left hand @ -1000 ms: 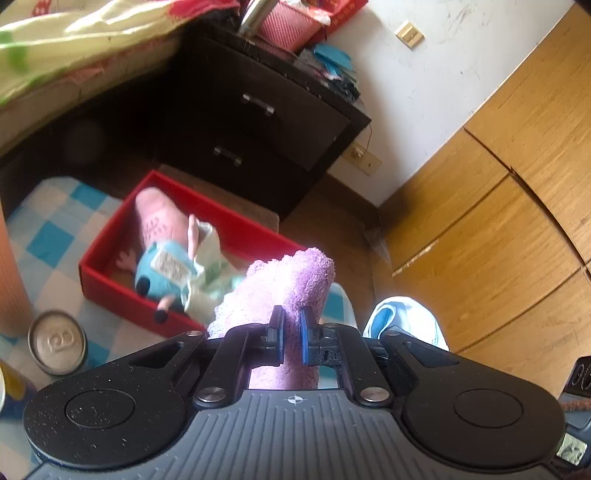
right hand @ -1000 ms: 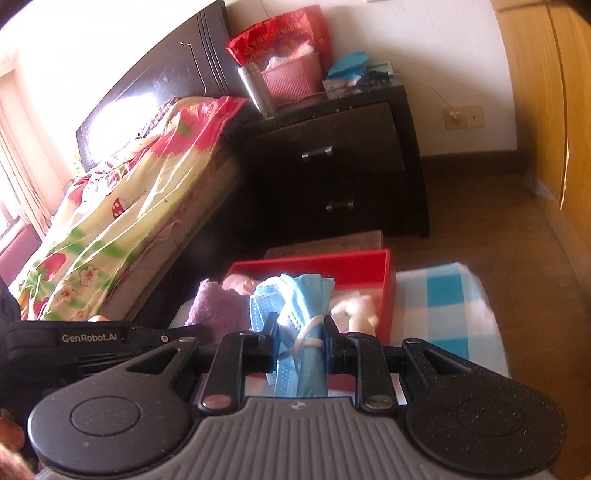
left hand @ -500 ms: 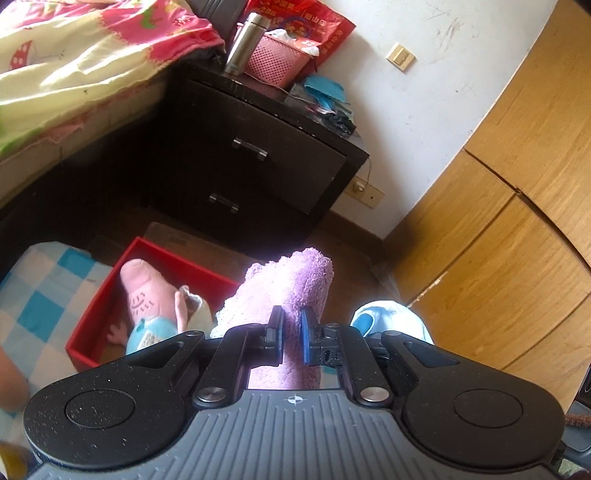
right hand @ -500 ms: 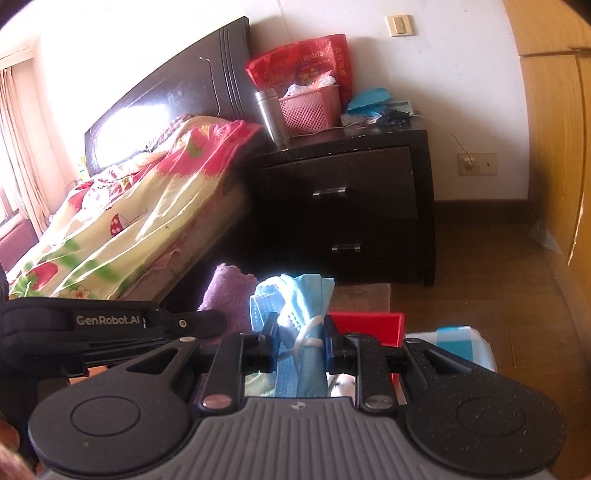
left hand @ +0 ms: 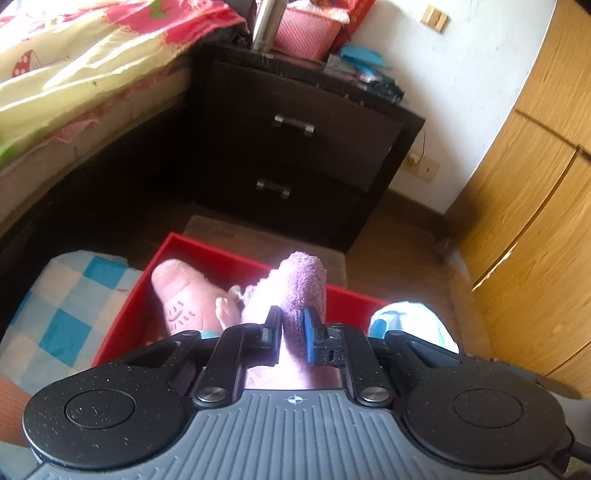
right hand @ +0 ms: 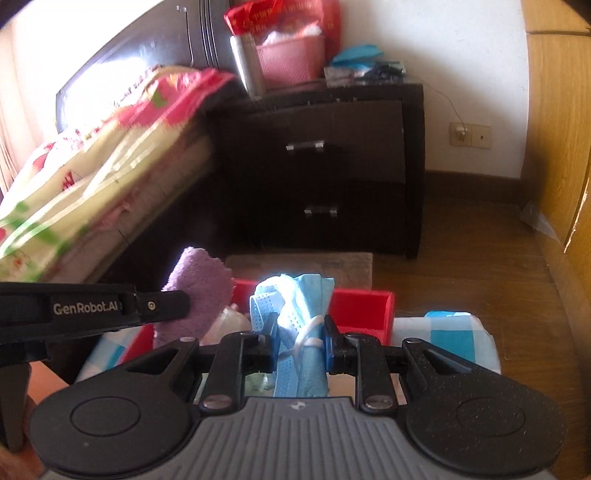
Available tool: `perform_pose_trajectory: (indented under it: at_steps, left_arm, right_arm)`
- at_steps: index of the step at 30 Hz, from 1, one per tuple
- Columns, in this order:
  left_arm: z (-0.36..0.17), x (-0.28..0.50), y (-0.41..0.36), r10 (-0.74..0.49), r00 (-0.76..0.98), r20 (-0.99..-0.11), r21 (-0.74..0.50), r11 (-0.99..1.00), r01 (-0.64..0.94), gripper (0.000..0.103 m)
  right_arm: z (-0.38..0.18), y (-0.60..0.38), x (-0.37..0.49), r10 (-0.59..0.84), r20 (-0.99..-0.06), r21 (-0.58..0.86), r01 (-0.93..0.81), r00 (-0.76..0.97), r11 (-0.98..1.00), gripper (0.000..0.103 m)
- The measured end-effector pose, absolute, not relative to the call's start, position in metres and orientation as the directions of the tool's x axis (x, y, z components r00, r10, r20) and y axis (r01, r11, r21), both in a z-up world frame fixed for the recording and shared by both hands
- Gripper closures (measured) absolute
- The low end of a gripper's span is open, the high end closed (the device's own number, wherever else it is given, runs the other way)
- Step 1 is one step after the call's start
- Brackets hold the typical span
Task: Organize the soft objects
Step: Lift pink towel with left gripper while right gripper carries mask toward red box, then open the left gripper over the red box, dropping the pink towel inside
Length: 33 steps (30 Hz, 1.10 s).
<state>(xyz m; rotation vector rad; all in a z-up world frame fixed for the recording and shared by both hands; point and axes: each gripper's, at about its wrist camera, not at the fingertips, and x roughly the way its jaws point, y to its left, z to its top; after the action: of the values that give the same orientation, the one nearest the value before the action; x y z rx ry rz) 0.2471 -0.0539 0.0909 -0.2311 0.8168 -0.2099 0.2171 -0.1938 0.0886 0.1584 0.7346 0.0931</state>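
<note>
A red box (left hand: 221, 255) stands on a blue-and-white checked cloth (left hand: 74, 295), with a pink plush toy (left hand: 177, 291) lying inside. My left gripper (left hand: 291, 321) hovers over the box's near side with a fluffy purple towel (left hand: 303, 280) upright between its pads; the jaws are opening and the towel still fills the gap. My right gripper (right hand: 297, 328) is shut on a bundle of blue face masks (right hand: 295, 295) just before the red box (right hand: 362, 302). The purple towel (right hand: 199, 284) shows to its left.
A dark two-drawer nightstand (left hand: 314, 147) stands beyond the box, topped with a pink basket (left hand: 303, 33) and a steel flask. A bed with a floral cover (left hand: 74, 74) runs along the left. Wooden wardrobe doors (left hand: 535, 221) line the right. A brown mat (left hand: 258, 236) lies behind the box.
Both grippers have come down and forward towards the red box with their loads. The left jaws stand slightly wider around the towel than before.
</note>
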Motion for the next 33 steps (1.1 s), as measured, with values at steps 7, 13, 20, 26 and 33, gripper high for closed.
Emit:
perform_pose_trajectory:
  at_steps: [7, 13, 20, 26, 33]
  left_arm:
    - [0.082, 0.251, -0.051, -0.238, 0.668, -0.705, -0.256, 0.964, 0.074, 0.042]
    - [0.090, 0.246, -0.046, -0.225, 0.680, -0.698, -0.242, 0.968, 0.072, 0.037]
    - [0.100, 0.224, -0.045, -0.247, 0.639, -0.728, -0.234, 0.966, 0.108, 0.033]
    - [0.108, 0.188, -0.040, -0.253, 0.619, -0.743, -0.232, 0.966, 0.116, 0.032]
    - [0.097, 0.145, -0.035, -0.324, 0.547, -0.772, -0.294, 0.945, 0.145, 0.032]
  right_arm:
    - [0.068, -0.192, 0.231, 0.147, -0.694, 0.191, -0.017, 0.705, 0.981, 0.064]
    - [0.074, -0.197, 0.227, 0.114, -0.671, 0.183, 0.015, 0.732, 0.983, 0.049]
    - [0.083, -0.203, 0.208, 0.115, -0.703, 0.161, 0.000, 0.702, 0.987, 0.049]
    - [0.099, -0.198, 0.176, 0.118, -0.723, 0.135, -0.028, 0.681, 0.990, 0.049]
    - [0.110, -0.196, 0.128, 0.113, -0.753, 0.112, -0.042, 0.649, 0.993, 0.049]
